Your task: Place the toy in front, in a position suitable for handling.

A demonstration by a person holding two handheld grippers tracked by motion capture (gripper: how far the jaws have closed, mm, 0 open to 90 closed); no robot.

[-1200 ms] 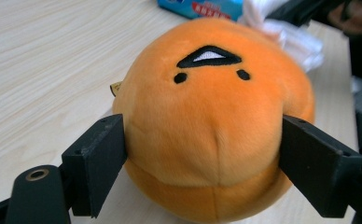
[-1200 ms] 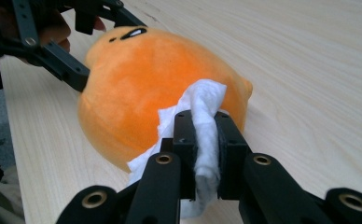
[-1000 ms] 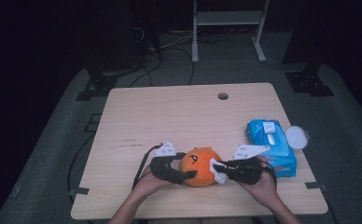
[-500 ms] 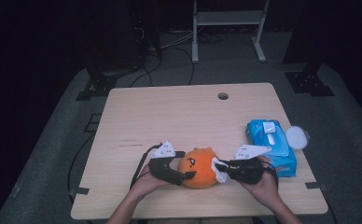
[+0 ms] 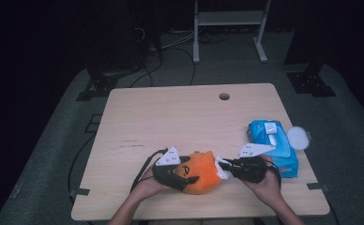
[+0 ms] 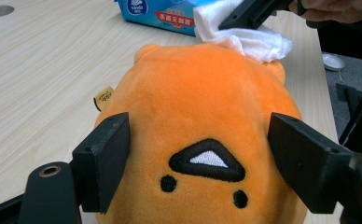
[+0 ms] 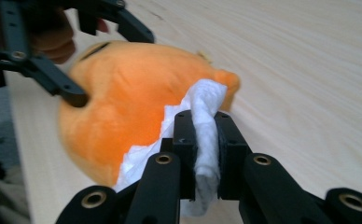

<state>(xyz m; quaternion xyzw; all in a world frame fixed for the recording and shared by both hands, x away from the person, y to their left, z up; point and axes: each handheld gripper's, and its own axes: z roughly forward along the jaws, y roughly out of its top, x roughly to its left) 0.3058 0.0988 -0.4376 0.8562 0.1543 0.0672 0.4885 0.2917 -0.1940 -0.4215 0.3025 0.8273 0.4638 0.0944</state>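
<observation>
The orange plush toy (image 5: 201, 172) lies at the near edge of the bench (image 5: 180, 117). In the left gripper view its lower face is cut off by the frame, and the gripper bodies hide both its flanks in the high view. The small tan tag (image 6: 103, 97) on the plush carries print too small to read.

The left gripper (image 5: 180, 172) straddles the plush. Its jaws have just been closing, and each pad sits against a side of the plush, pinching it.

The right gripper (image 7: 202, 135) sits on the opposite side of the plush. Its jaws are pressed together on a white wipe (image 7: 206, 116), whose free end rests on the plush beside its ear.

The blue wipe pack (image 5: 271, 145) lies beyond the plush, behind the right gripper, partly hidden by it.
</observation>
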